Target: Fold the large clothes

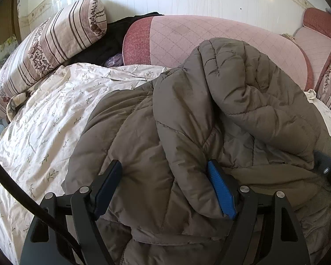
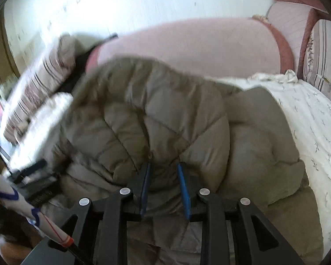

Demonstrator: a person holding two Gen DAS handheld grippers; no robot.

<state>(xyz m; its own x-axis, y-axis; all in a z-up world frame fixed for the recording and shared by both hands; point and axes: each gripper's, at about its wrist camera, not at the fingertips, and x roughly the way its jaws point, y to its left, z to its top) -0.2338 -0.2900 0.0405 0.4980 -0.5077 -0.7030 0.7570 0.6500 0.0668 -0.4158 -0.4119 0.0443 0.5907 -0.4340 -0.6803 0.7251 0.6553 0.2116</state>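
Quilted grey-brown puffer jacket (image 1: pixel 187 132) lies bunched on the bed's floral sheet (image 1: pixel 44 121), one padded part folded over its middle. Left hand-held gripper (image 1: pixel 165 187) hangs wide open over the jacket, gripping nothing. Right hand-held gripper (image 2: pixel 164 190) pinches a fold of jacket between narrowly parted fingers.

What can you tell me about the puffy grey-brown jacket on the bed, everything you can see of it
The jacket is a quilted, padded coat in dull grey-brown, its smooth shell stitched into puffy panels. It lies crumpled on the floral bedsheet, with one section lifted and draped over the rest, near the pink cushion. The left gripper stands open with padding bulging between its blue pads. The right gripper is shut on a fold of the jacket.
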